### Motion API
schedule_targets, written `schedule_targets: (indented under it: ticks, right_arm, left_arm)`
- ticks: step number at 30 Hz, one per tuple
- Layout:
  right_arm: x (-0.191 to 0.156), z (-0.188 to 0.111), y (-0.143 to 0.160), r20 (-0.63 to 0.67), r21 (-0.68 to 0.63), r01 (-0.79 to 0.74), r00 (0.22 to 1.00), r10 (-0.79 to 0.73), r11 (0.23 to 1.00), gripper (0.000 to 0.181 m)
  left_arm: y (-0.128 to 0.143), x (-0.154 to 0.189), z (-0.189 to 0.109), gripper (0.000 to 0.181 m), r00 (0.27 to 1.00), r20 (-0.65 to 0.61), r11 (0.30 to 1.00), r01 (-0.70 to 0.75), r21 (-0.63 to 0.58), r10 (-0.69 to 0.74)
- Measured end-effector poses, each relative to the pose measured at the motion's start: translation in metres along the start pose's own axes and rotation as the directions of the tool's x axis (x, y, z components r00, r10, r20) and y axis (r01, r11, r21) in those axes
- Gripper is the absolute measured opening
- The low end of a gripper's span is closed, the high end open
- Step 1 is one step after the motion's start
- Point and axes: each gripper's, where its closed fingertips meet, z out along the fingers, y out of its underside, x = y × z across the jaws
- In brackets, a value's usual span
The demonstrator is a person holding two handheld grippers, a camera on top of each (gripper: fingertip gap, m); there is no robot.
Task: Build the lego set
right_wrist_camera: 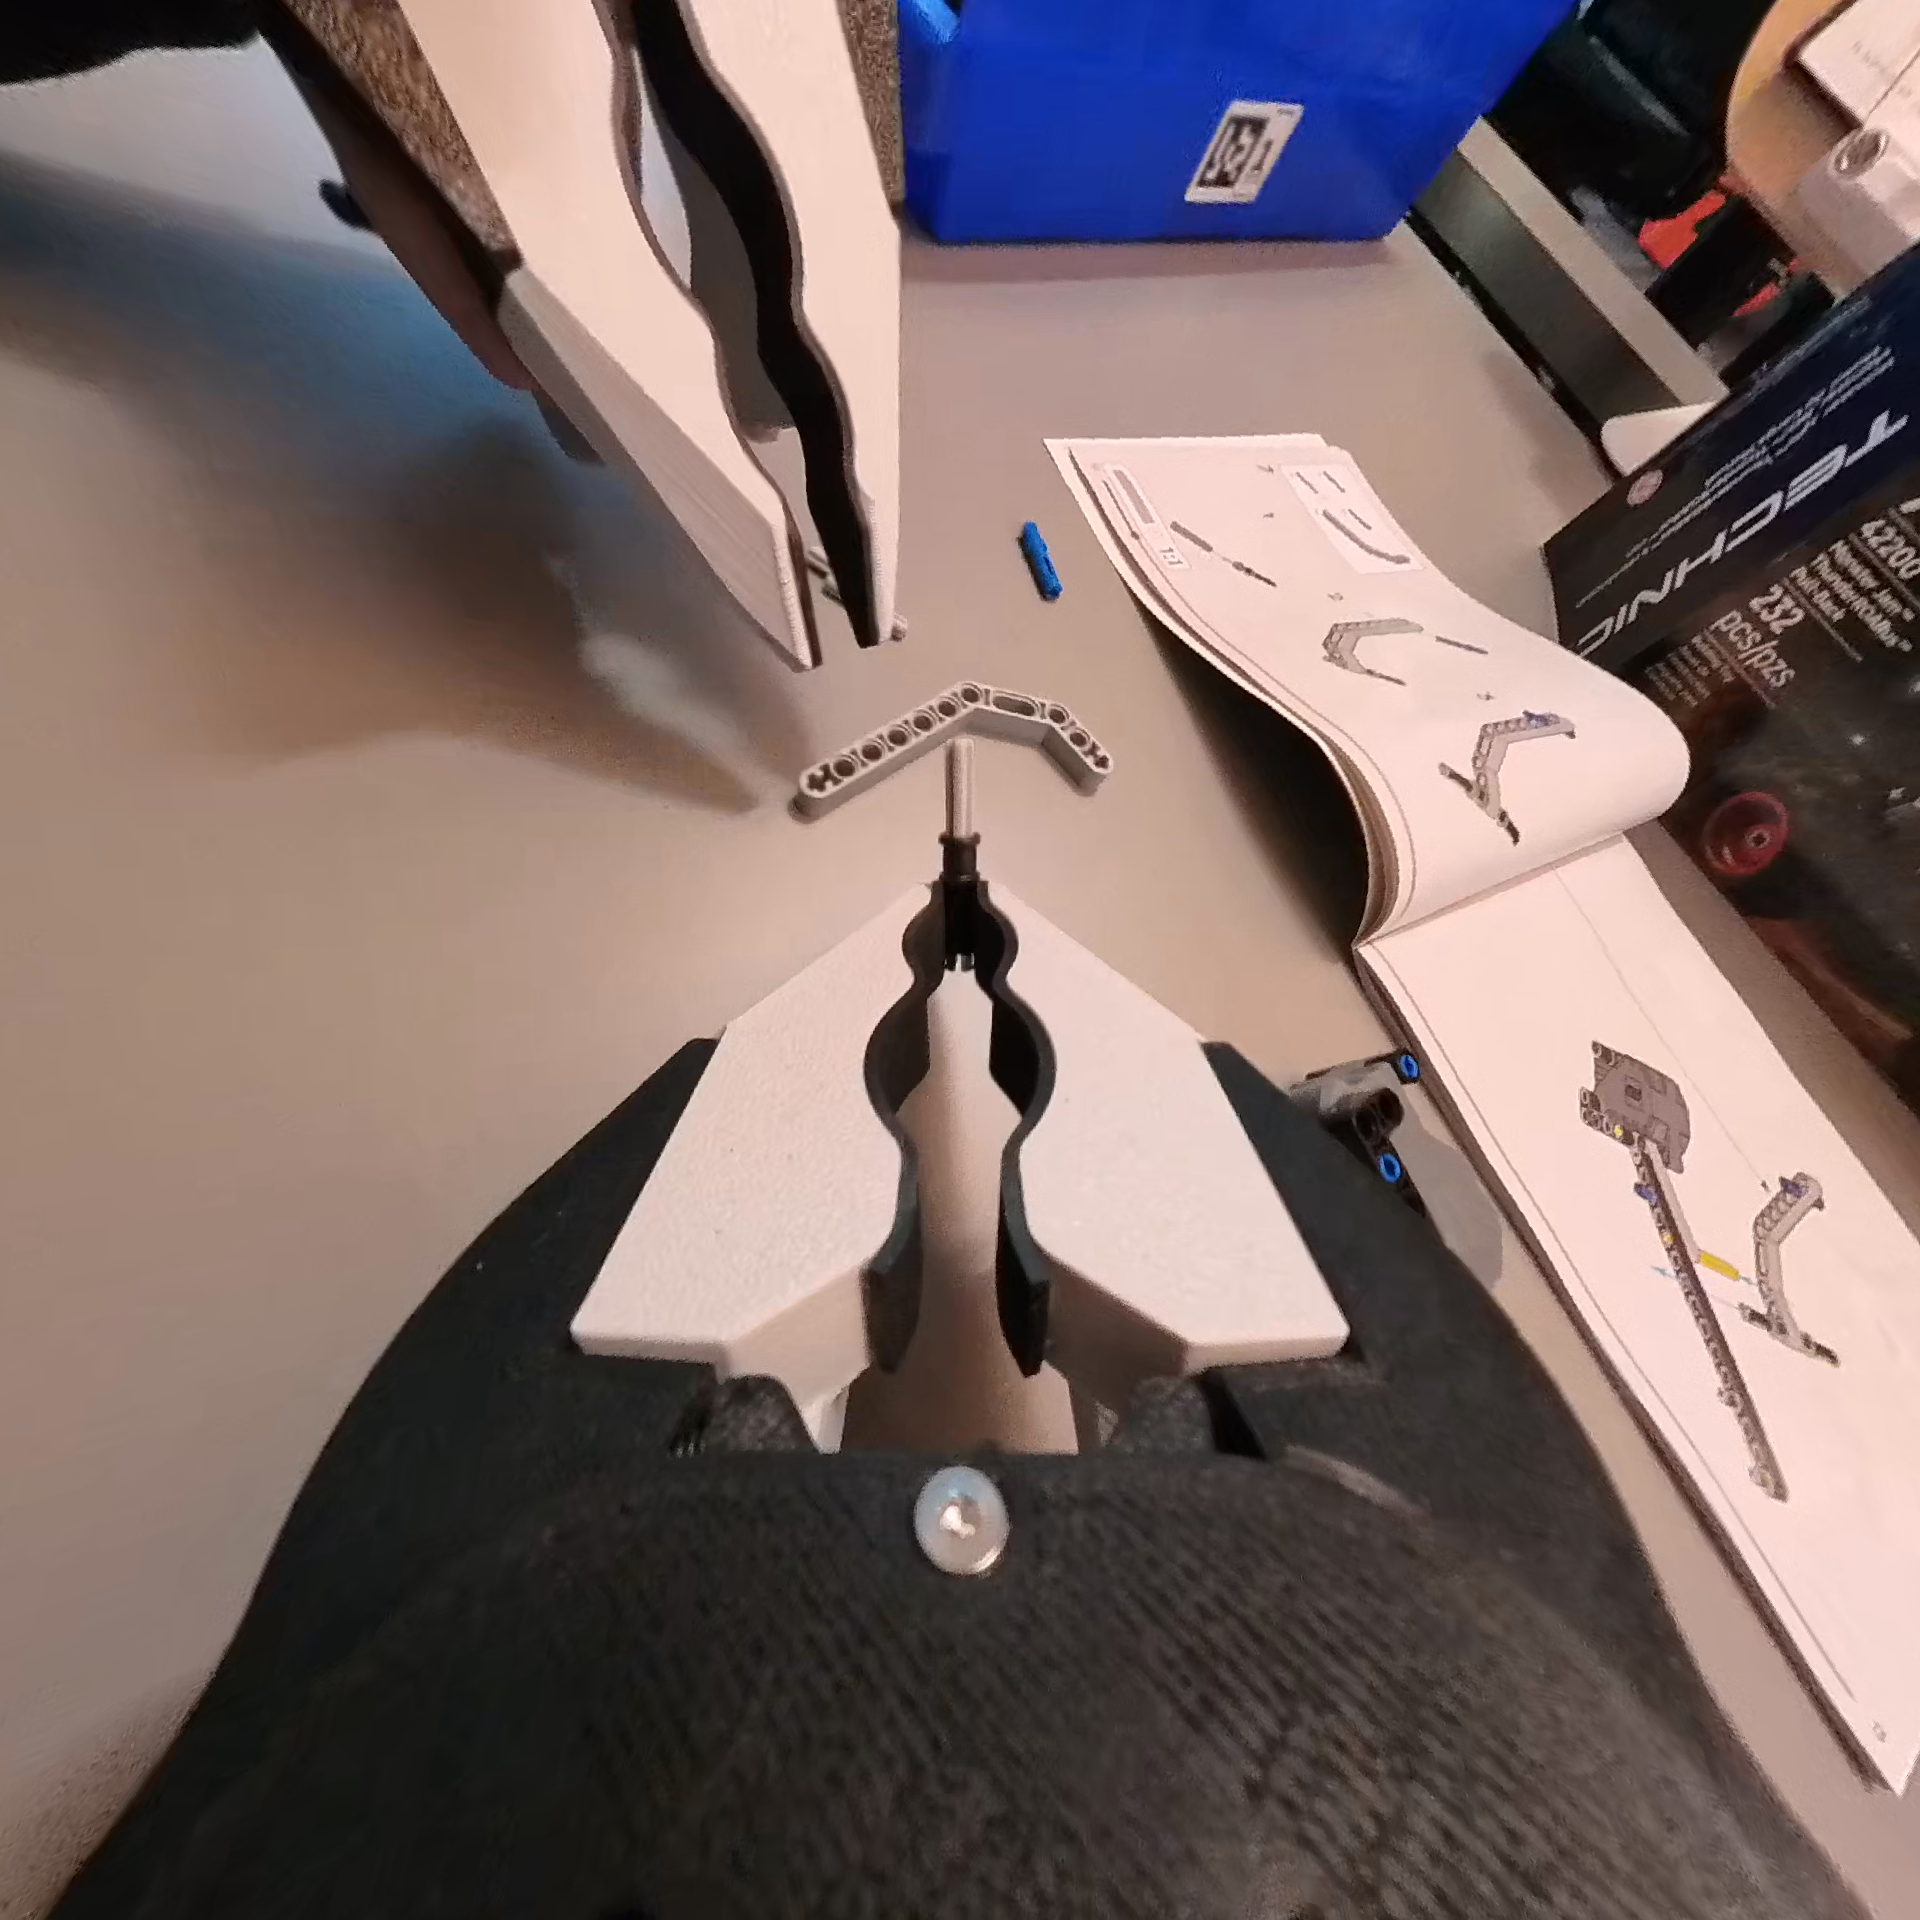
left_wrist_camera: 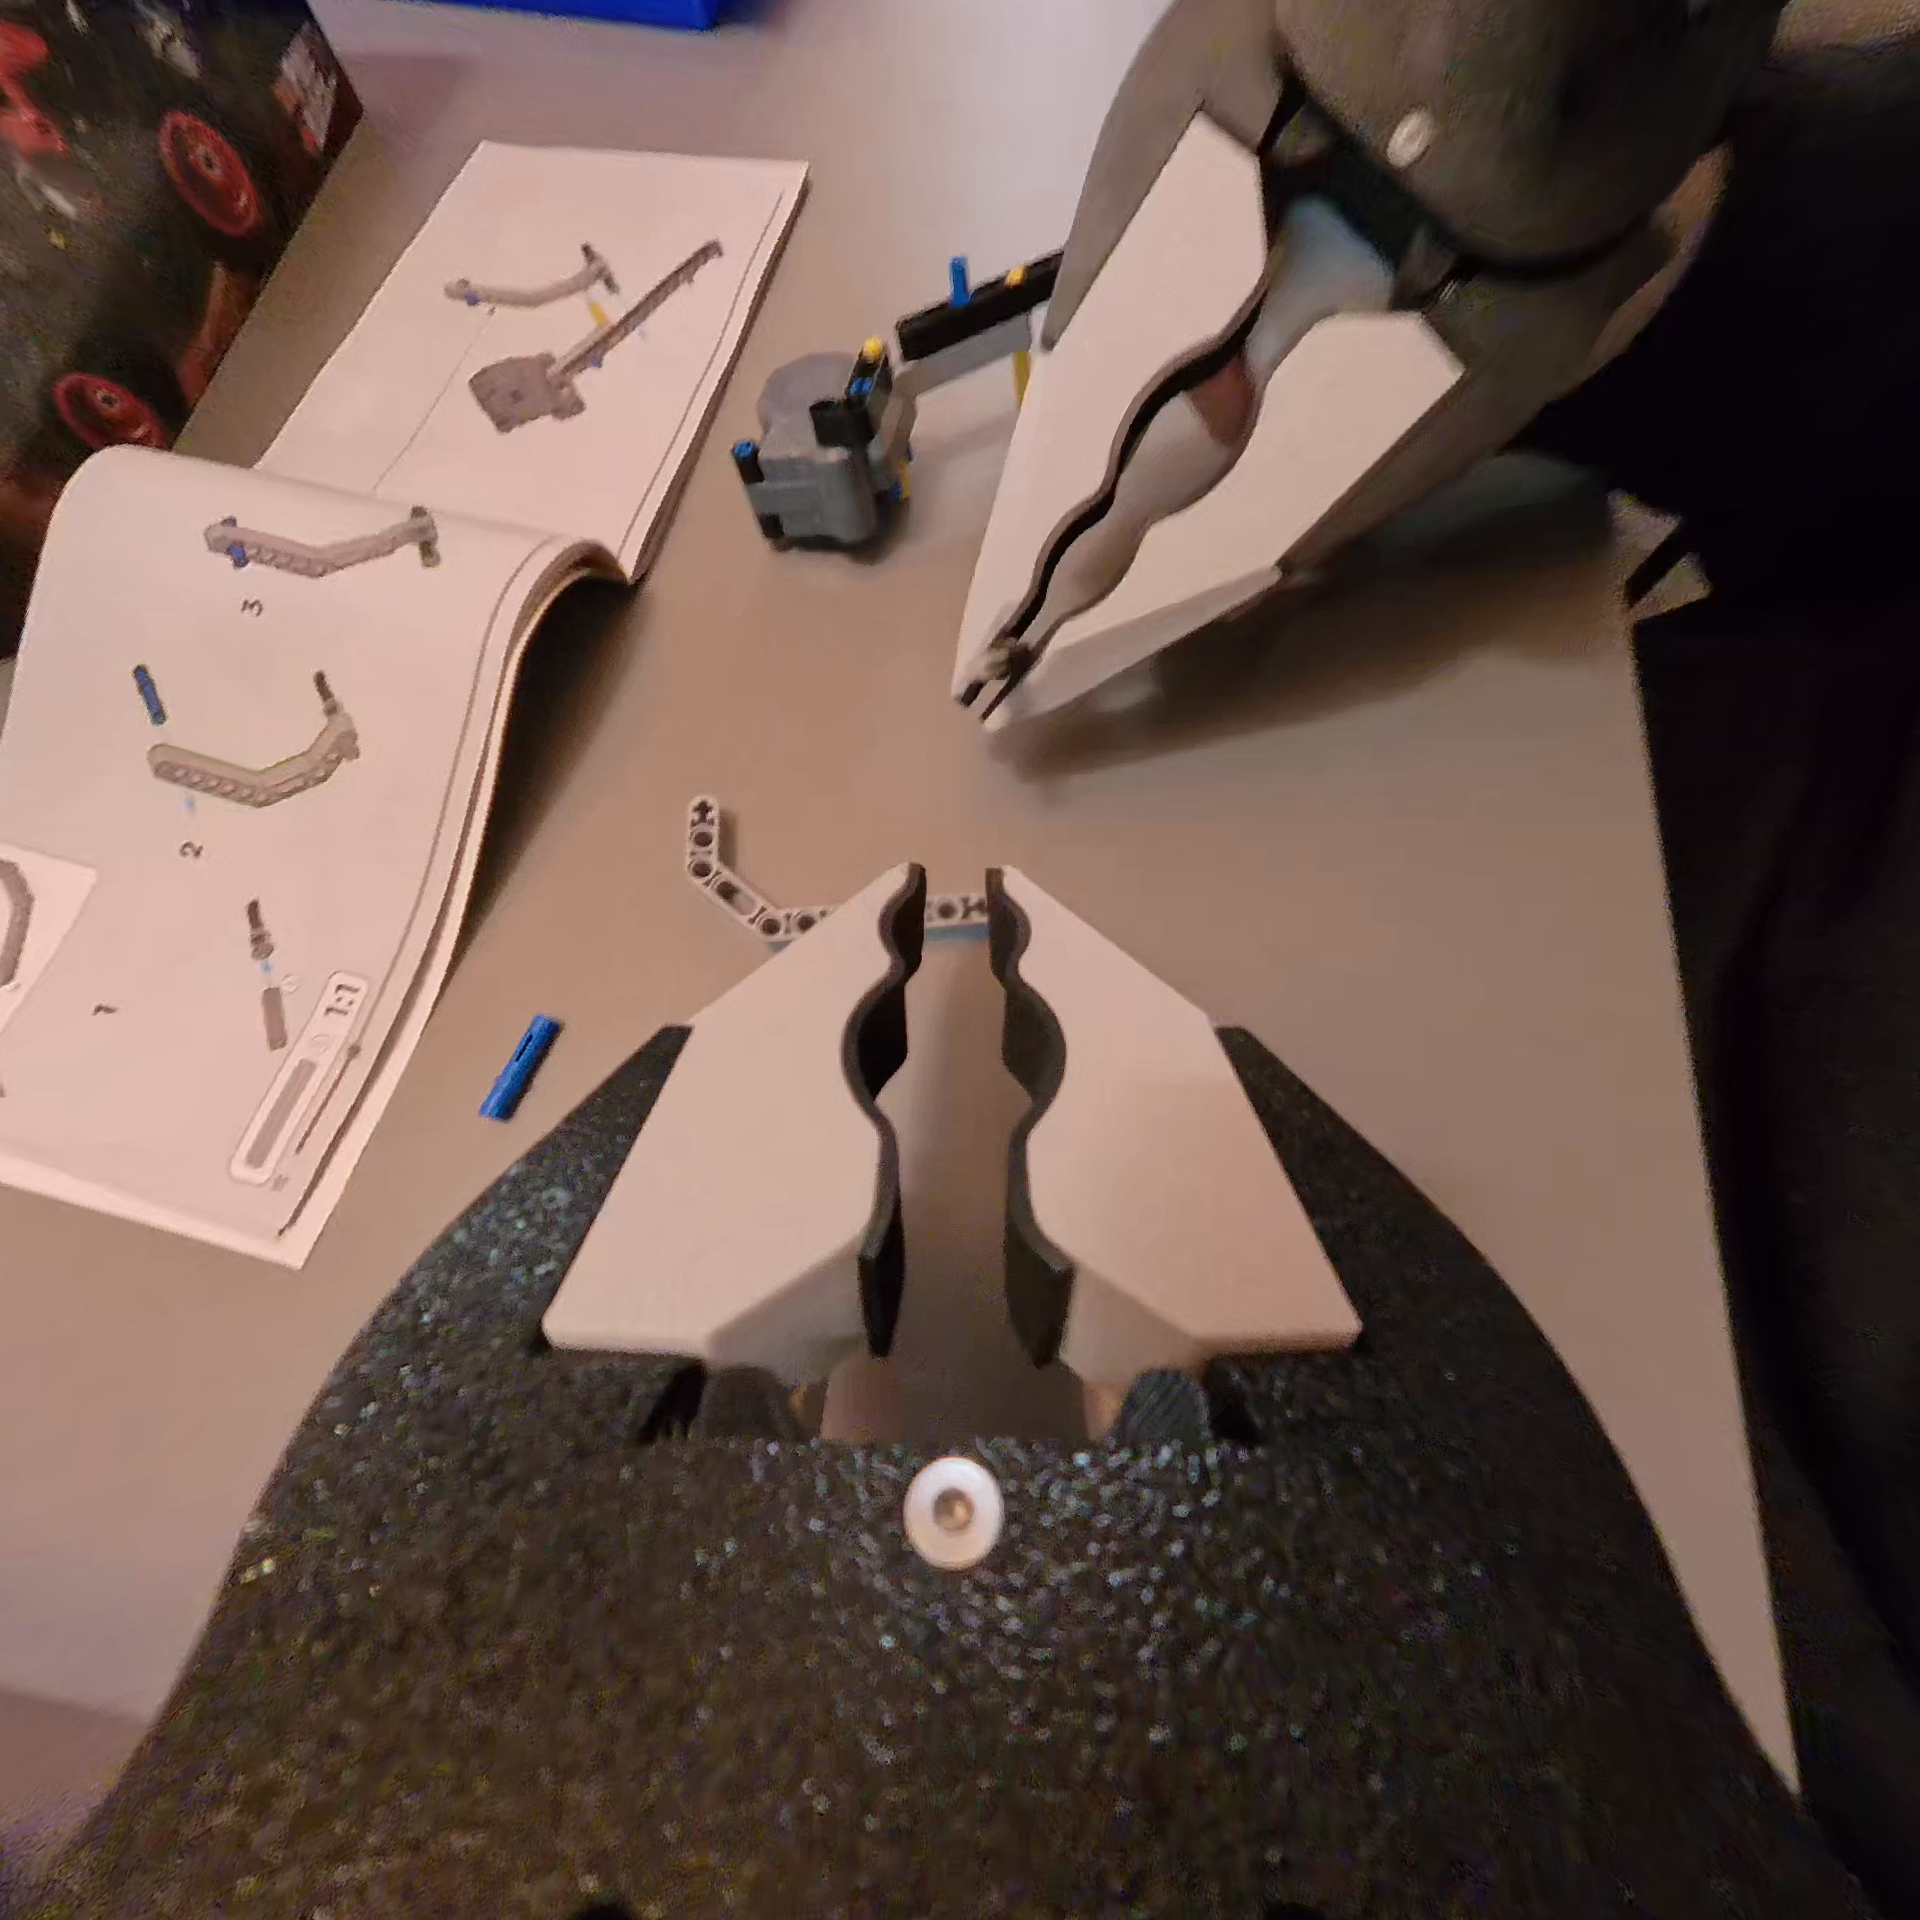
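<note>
A grey bent lego beam (right_wrist_camera: 966, 727) lies flat on the table. My right gripper (right_wrist_camera: 958, 902) is shut on a thin black-and-grey axle pin (right_wrist_camera: 958, 810), whose grey end points at the beam's inner bend from just short of it. My left gripper (left_wrist_camera: 954, 885) is narrowly open and empty, hovering just above the beam (left_wrist_camera: 715, 852); it also shows in the right wrist view (right_wrist_camera: 852, 634), beyond the beam. The right gripper also shows in the left wrist view (left_wrist_camera: 989, 691). A blue pin (left_wrist_camera: 520, 1065) lies loose to the left. A grey partial assembly (left_wrist_camera: 831, 447) with a black beam stands farther back.
An open instruction booklet (left_wrist_camera: 312, 727) lies left of the parts, also in the right wrist view (right_wrist_camera: 1455, 779). The dark lego box (right_wrist_camera: 1766, 520) stands behind it. A blue bin (right_wrist_camera: 1143, 104) sits at the table's far side. The table edge (left_wrist_camera: 1662, 935) runs along the right. Spacing between my two grippers at the tips: around 5 cm.
</note>
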Motion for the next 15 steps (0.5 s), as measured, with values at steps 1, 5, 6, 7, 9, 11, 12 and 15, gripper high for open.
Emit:
schedule_targets:
  ticks: [1, 5, 6, 7, 9, 11, 12, 15]
  right_arm:
    - [-0.001, 0.0, -0.002, -0.004, 0.006, 0.017, 1.0, -0.017, 1.0, 0.0]
    - [0.0, 0.002, -0.007, -0.044, 0.01, 0.093, 0.995, -0.093, 0.996, 0.001]
    - [-0.001, 0.003, -0.009, -0.054, 0.011, 0.113, 0.992, -0.113, 0.993, 0.0]
    - [-0.001, 0.003, -0.01, -0.064, 0.007, 0.135, 0.989, -0.134, 0.991, 0.0]
    - [-0.003, 0.005, -0.009, -0.077, -0.016, 0.18, 0.981, -0.181, 0.984, 0.0]
    - [-0.003, 0.007, -0.008, -0.094, -0.036, 0.222, 0.97, -0.224, 0.974, 0.0]
    - [-0.003, 0.008, -0.008, -0.098, -0.045, 0.236, 0.966, -0.239, 0.971, 0.001]
    - [-0.005, 0.009, -0.009, -0.111, -0.052, 0.268, 0.956, -0.272, 0.962, 0.001]
  left_arm:
    - [-0.005, 0.003, -0.001, 0.009, 1.0, -0.016, 1.0, 0.011, 0.027, -0.01]
    - [-0.021, 0.006, -0.006, 0.014, 0.998, -0.035, 0.994, 0.049, 0.103, -0.046]
    - [-0.023, 0.006, -0.007, 0.014, 0.999, -0.03, 0.993, 0.047, 0.108, -0.044]
    - [-0.025, 0.007, -0.007, 0.015, 0.999, -0.031, 0.993, 0.041, 0.114, -0.038]
    - [-0.028, 0.009, -0.007, 0.016, 0.999, -0.036, 0.992, 0.034, 0.124, -0.03]
    - [-0.029, 0.014, -0.005, 0.017, 0.999, -0.049, 0.992, 0.026, 0.122, -0.02]
    - [-0.028, 0.014, -0.004, 0.017, 0.999, -0.044, 0.993, 0.019, 0.115, -0.014]
    - [-0.025, 0.014, 0.0, 0.02, 1.0, -0.031, 0.996, 0.006, 0.09, -0.003]
